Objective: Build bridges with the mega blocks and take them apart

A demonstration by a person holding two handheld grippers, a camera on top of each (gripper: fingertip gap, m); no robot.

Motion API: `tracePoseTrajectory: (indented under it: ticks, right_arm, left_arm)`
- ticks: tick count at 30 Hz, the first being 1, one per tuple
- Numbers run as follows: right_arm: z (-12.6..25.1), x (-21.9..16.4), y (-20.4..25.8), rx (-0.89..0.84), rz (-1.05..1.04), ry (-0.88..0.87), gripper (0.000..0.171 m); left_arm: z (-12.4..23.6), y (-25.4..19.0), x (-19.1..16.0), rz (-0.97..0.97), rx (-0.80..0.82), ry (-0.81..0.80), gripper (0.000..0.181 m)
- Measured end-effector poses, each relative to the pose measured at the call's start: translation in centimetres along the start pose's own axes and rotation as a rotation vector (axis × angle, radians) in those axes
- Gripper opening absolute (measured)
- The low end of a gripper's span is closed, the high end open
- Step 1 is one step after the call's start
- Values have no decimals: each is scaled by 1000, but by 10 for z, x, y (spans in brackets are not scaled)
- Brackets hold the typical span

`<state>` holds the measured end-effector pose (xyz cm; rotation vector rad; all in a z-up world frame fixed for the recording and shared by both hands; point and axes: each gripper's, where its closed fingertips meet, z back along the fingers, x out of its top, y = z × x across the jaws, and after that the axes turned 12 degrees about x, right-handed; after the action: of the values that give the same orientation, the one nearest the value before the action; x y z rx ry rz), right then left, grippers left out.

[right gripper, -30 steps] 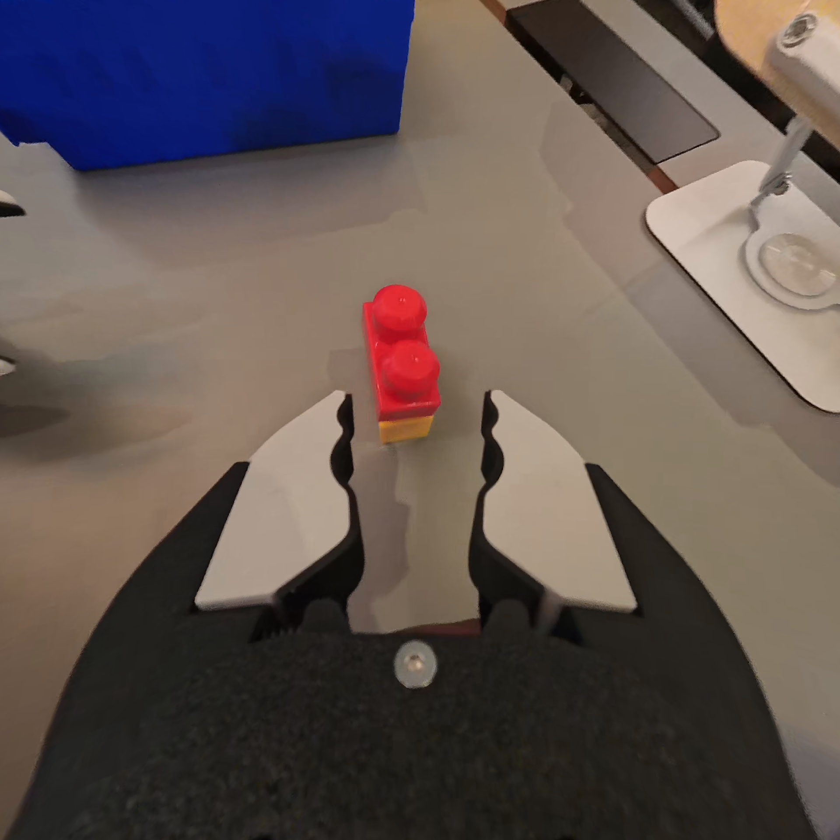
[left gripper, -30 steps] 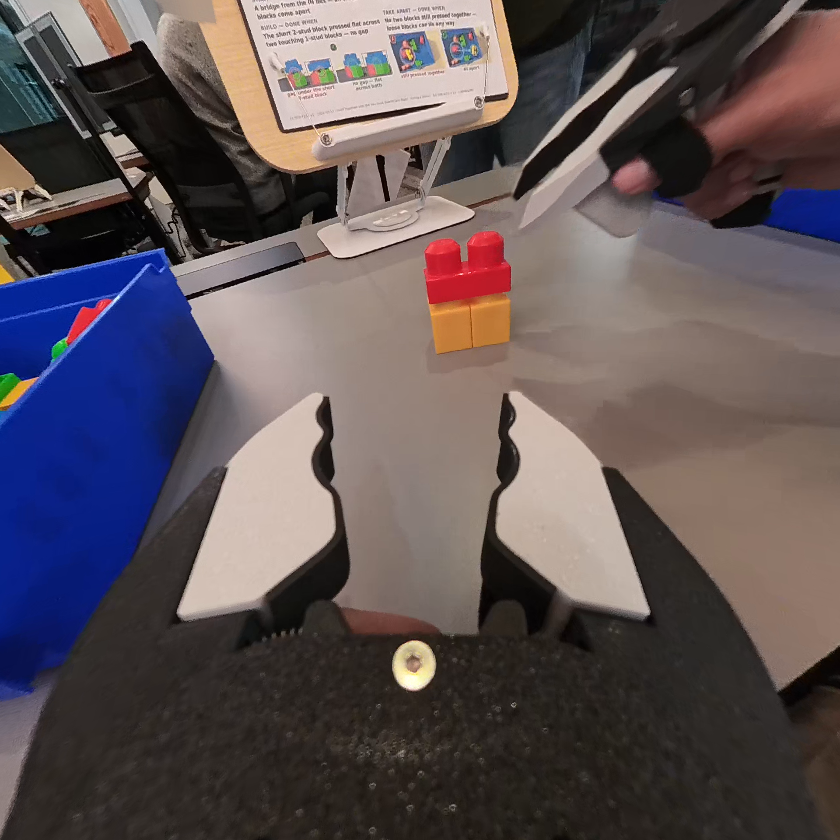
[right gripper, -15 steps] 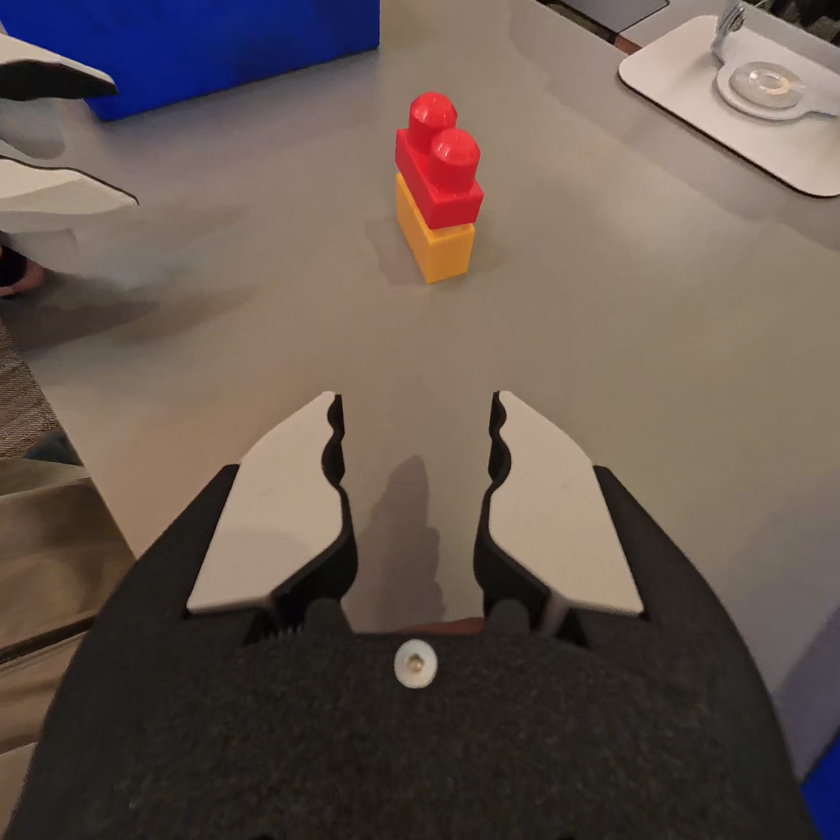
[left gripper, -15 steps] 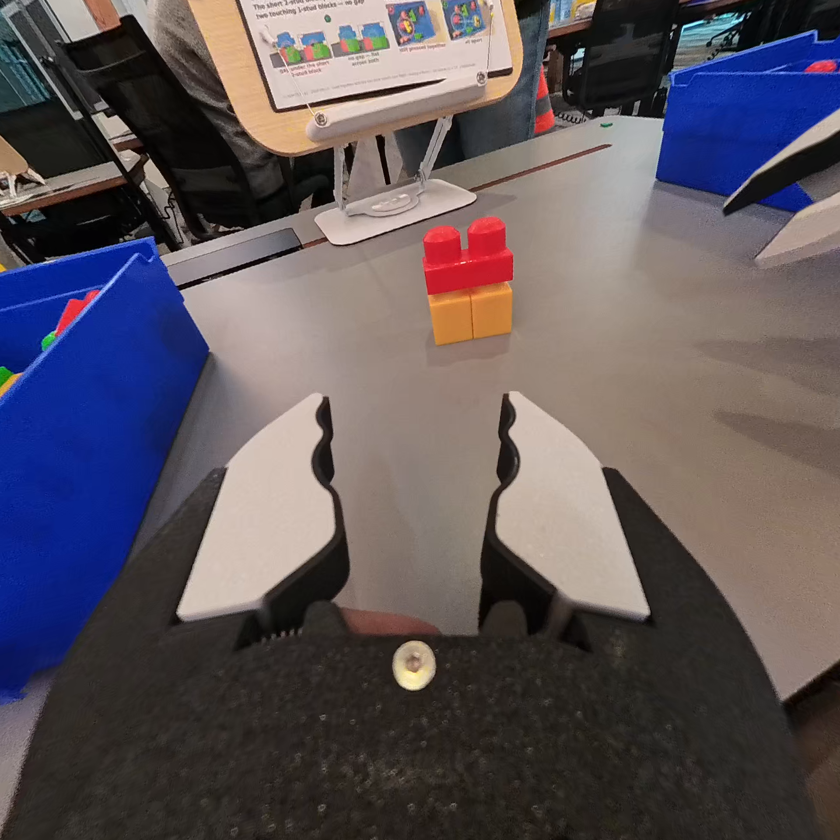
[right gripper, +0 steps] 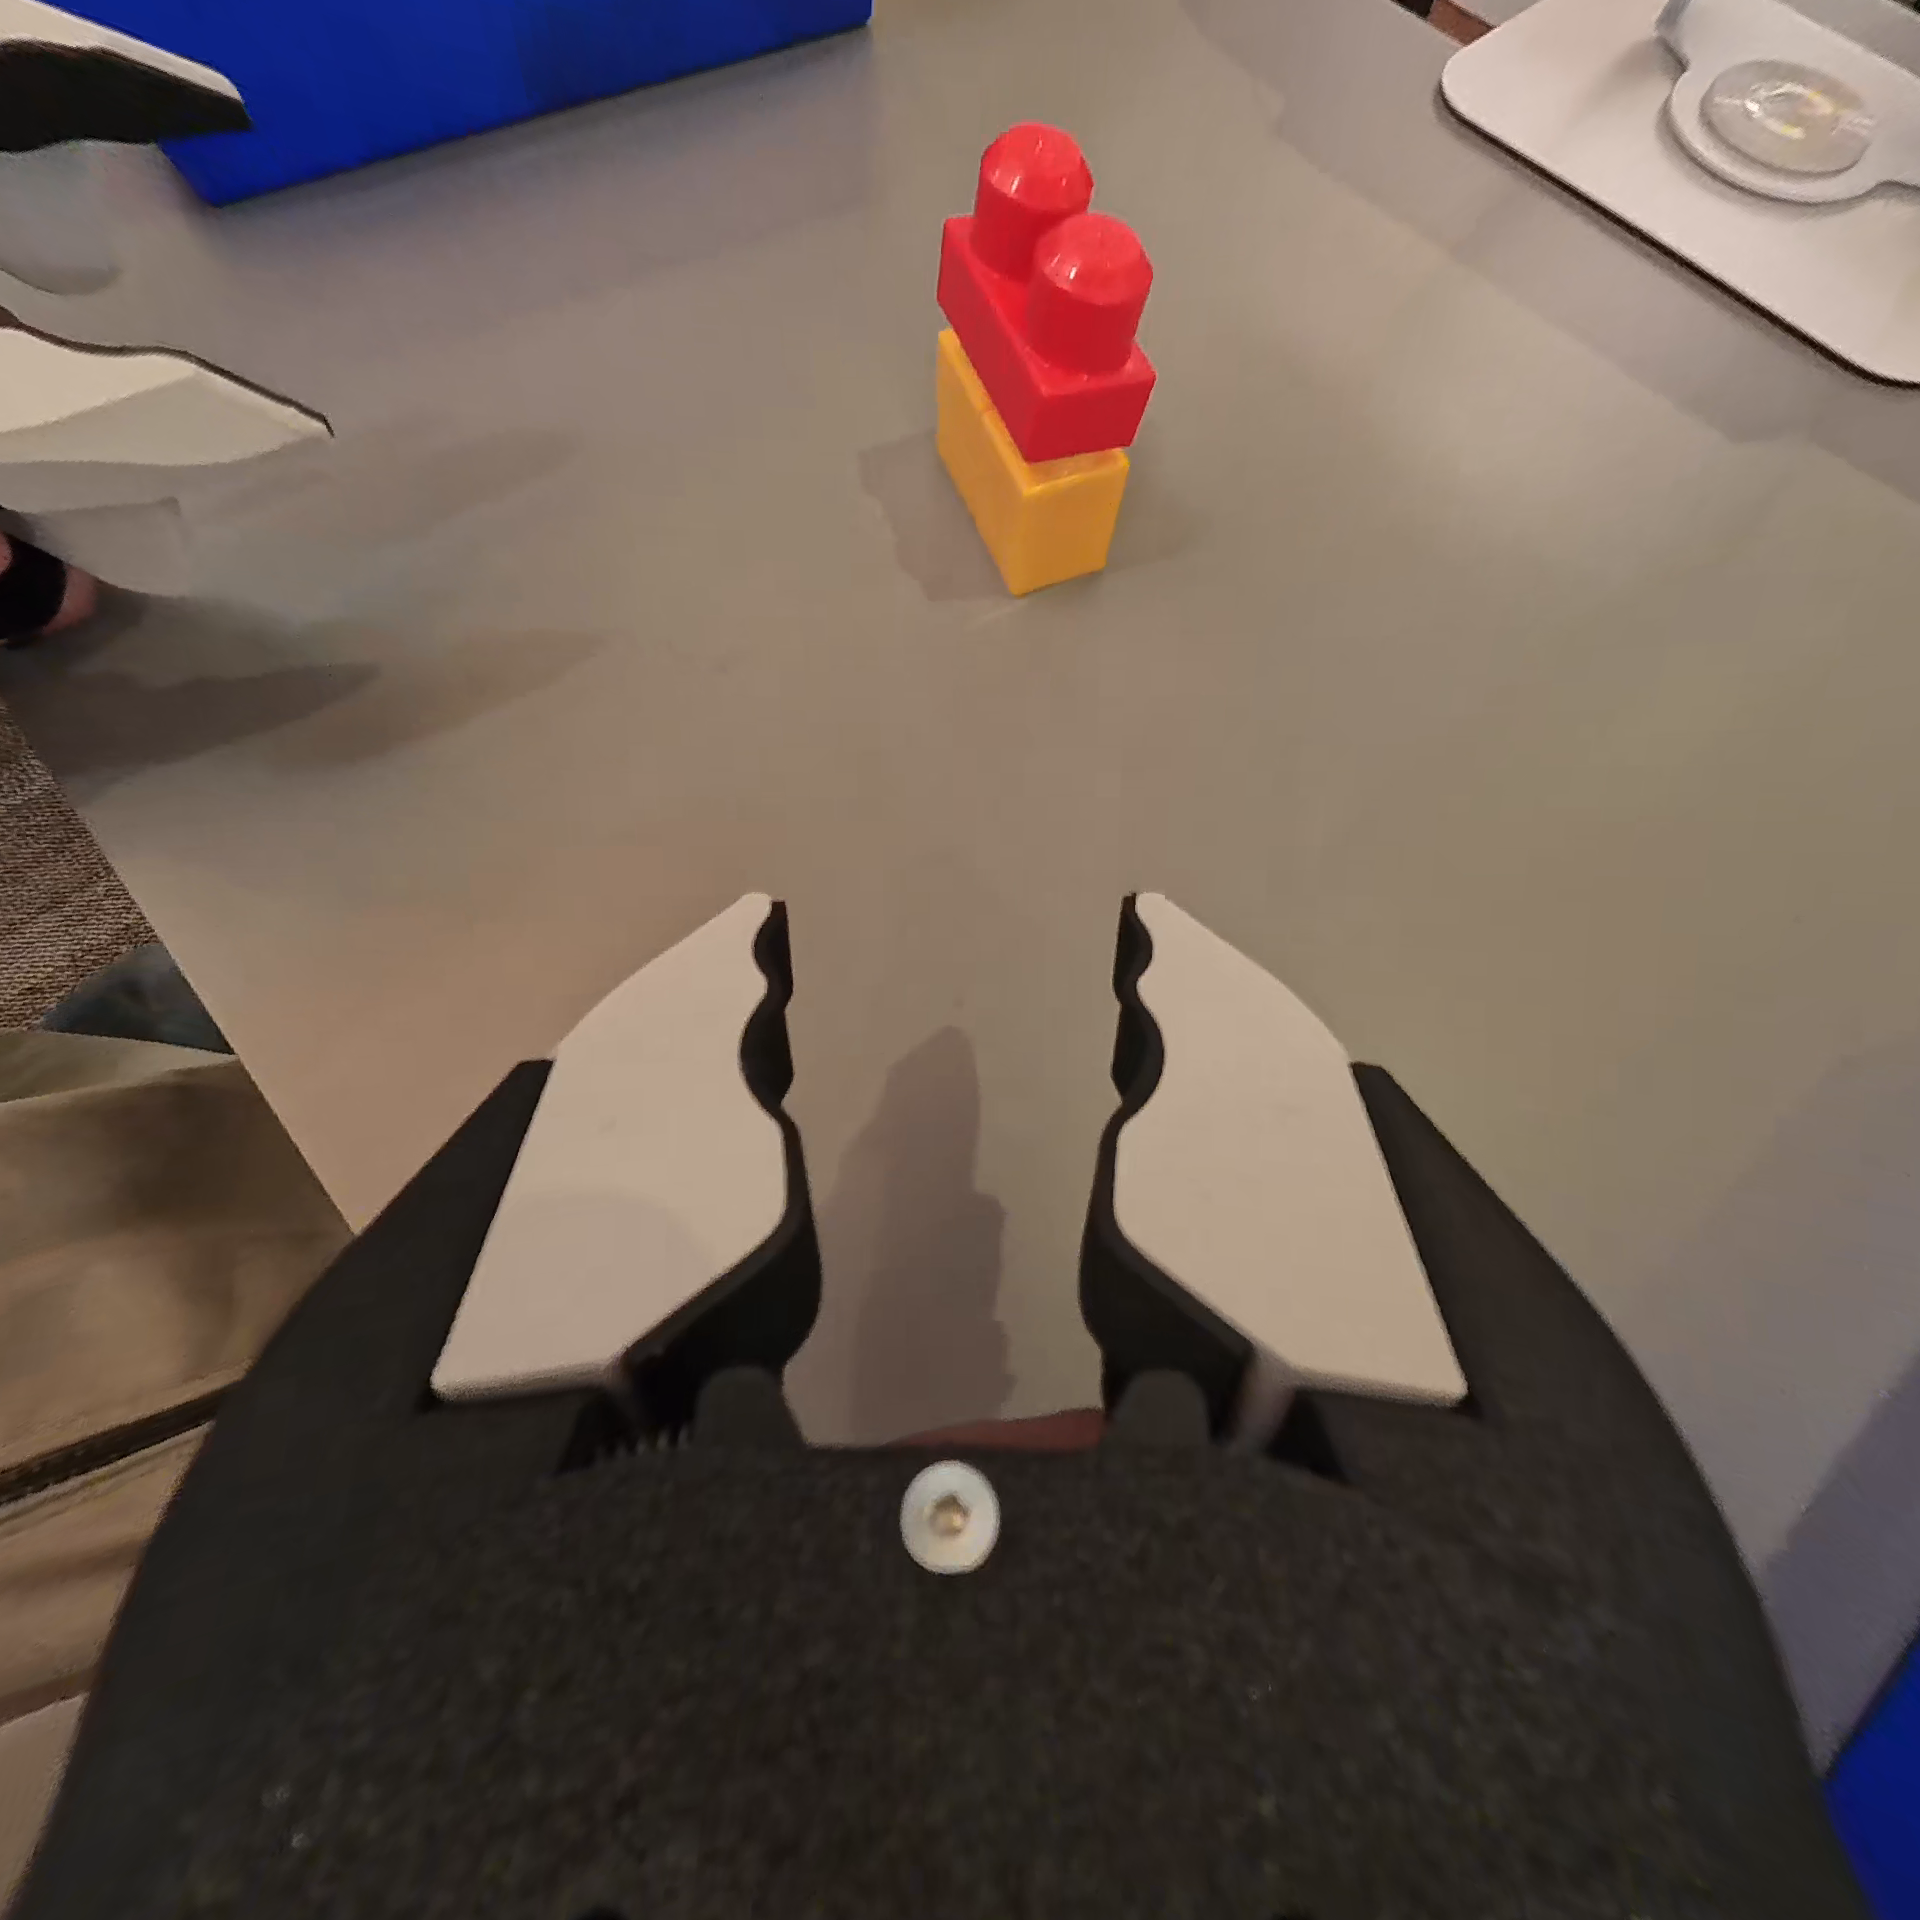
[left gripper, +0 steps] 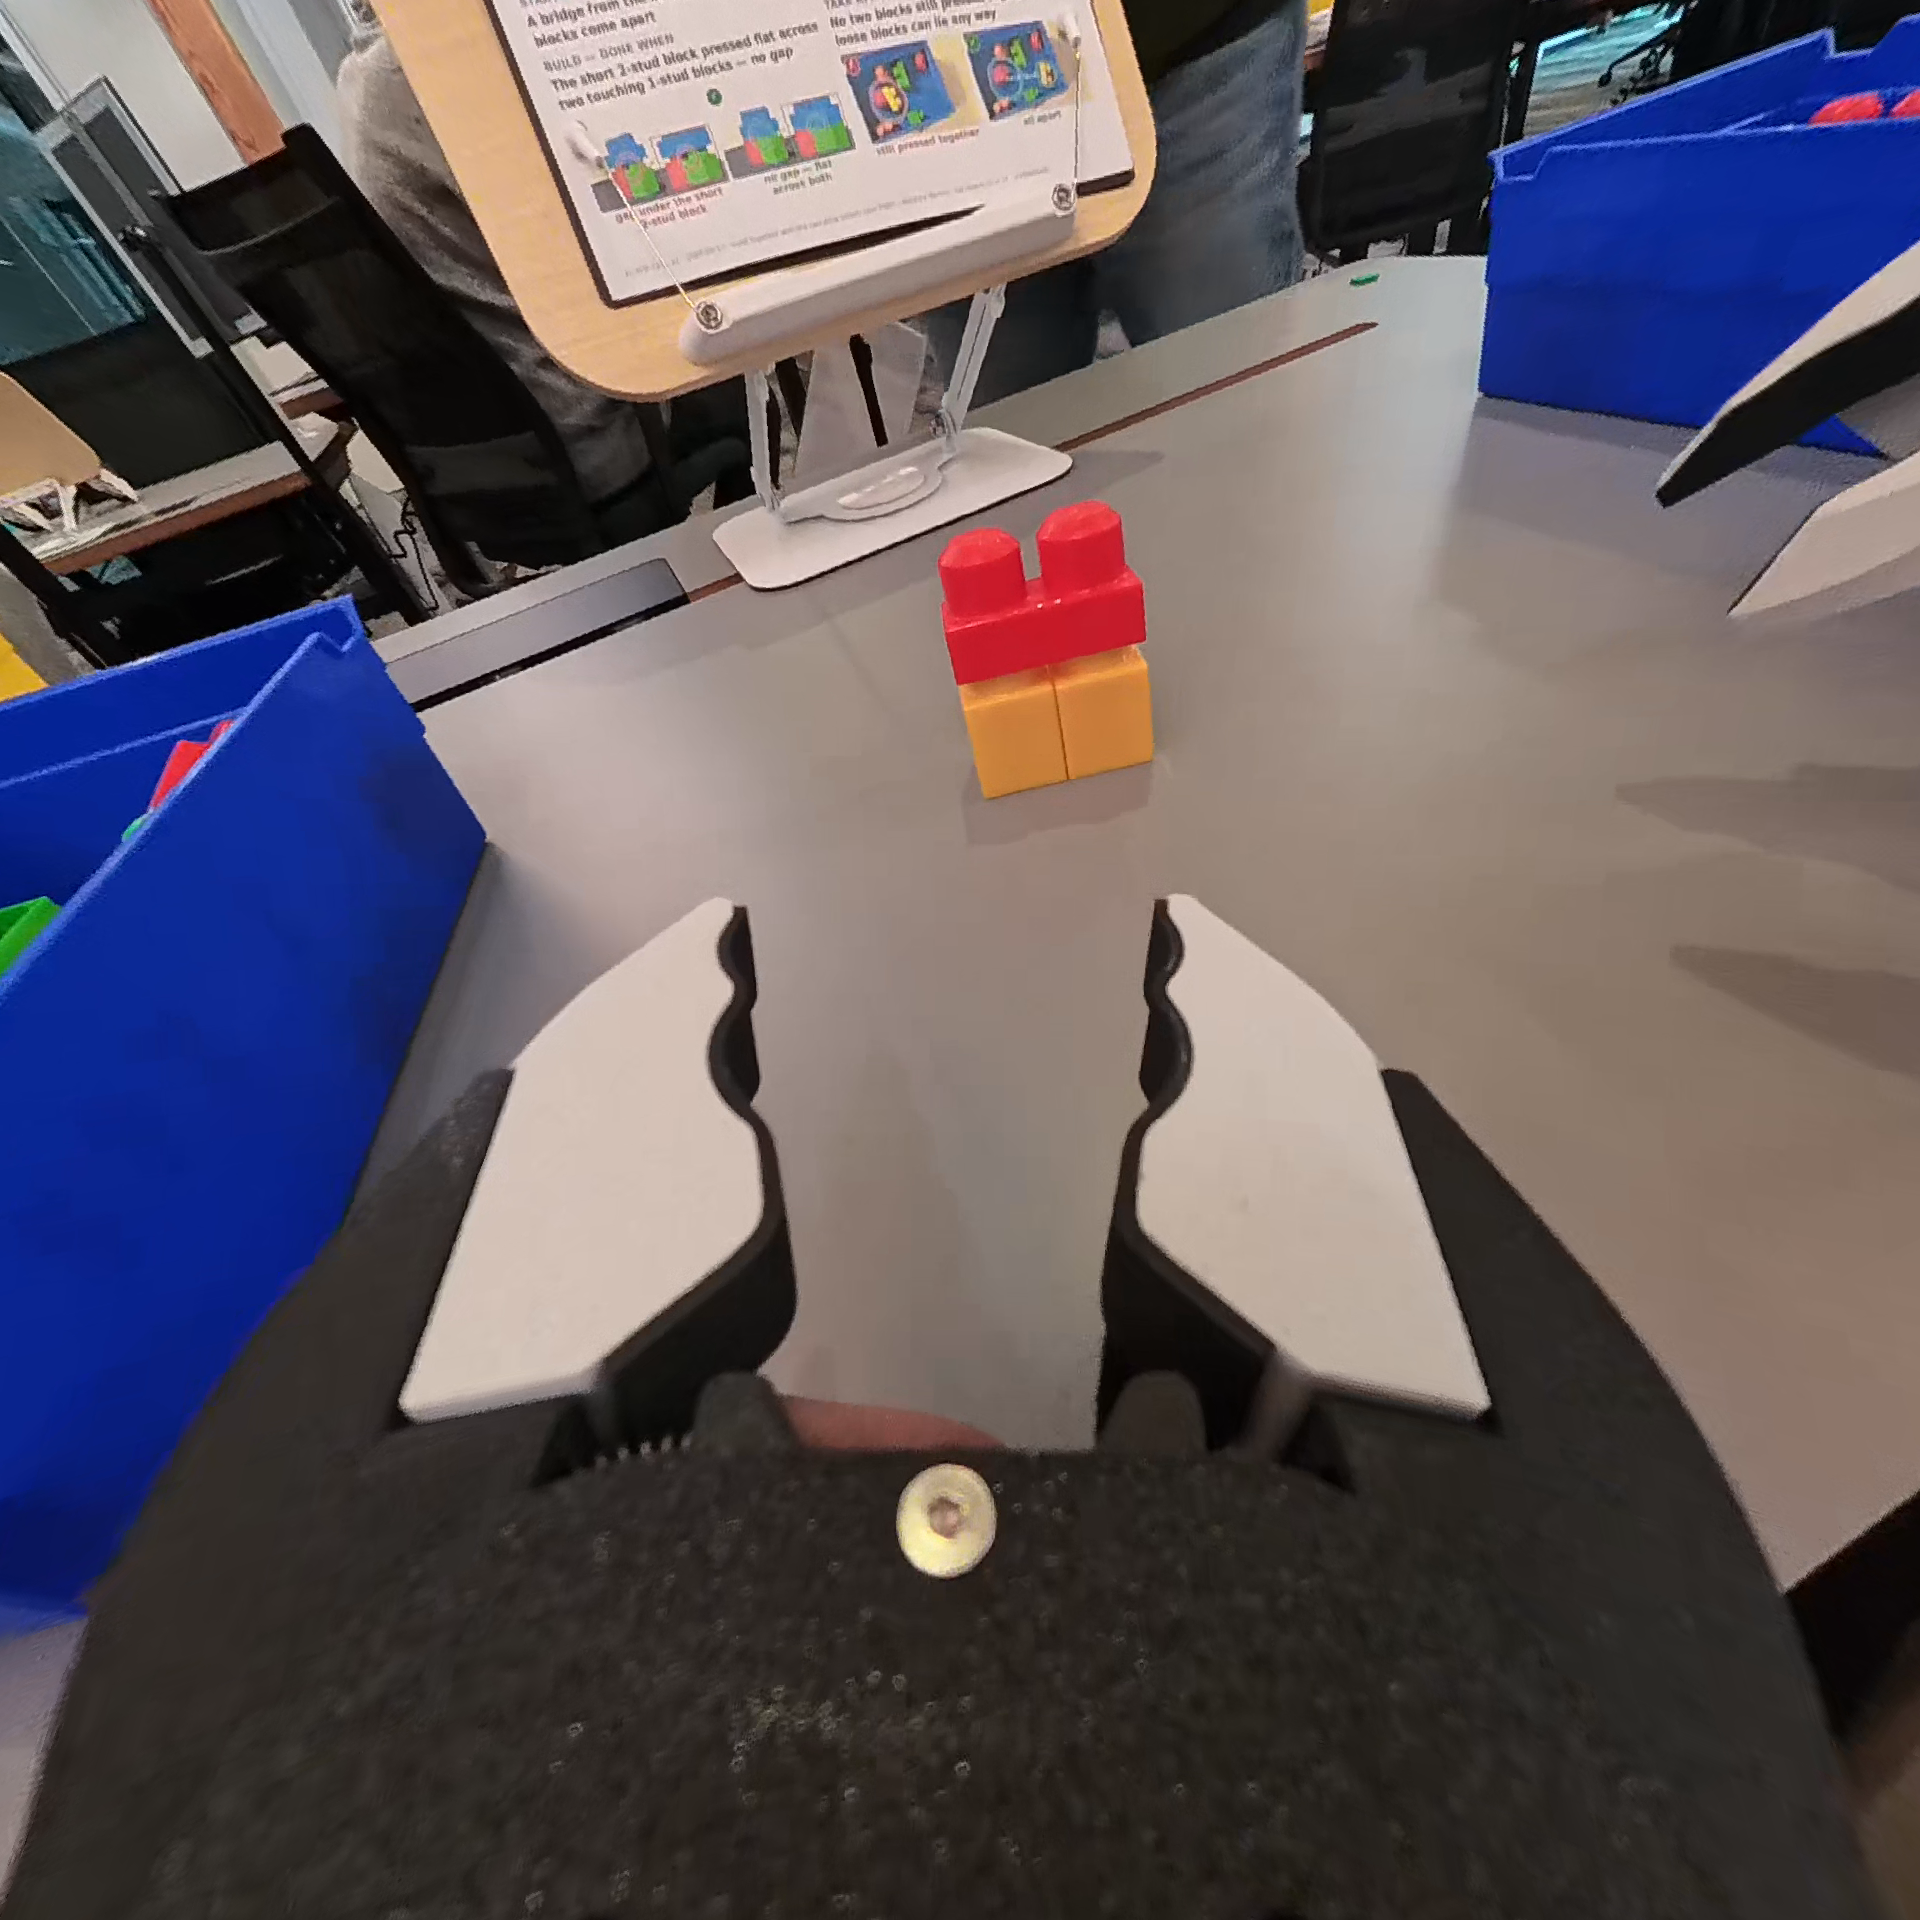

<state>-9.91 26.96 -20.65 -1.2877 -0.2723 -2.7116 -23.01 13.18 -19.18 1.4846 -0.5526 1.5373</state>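
Both our claws, left claw [left gripper: 945, 914] and right claw [right gripper: 951, 909], gape wide and empty; red block [left gripper: 1042, 603] atop two yellow blocks [left gripper: 1058, 720] sits ahead on the bench [left gripper: 1455, 831].

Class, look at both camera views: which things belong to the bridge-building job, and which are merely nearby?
Belong to the job:
red block
two yellow blocks under it
left gripper, open
right gripper, open
blue bin of spare blocks

Merely nearby:
instruction board on its stand
black chair
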Motion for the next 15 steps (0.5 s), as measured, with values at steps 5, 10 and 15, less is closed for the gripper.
tracePoseTrajectory:
  ticks: [5, 10, 15]
  right_arm:
    - [8, 6, -1, -26, 20, -5, 58]
    - [8, 6, -1, -19, 3, -20, 56]
    - [7, 0, -3, -18, -9, -22, 55]
  left_arm:
    - [3, 2, 3, 36, -14, -21, 73]
    - [4, 5, 5, 70, -24, -28, 73]
    - [2, 4, 3, 51, -10, -16, 74]
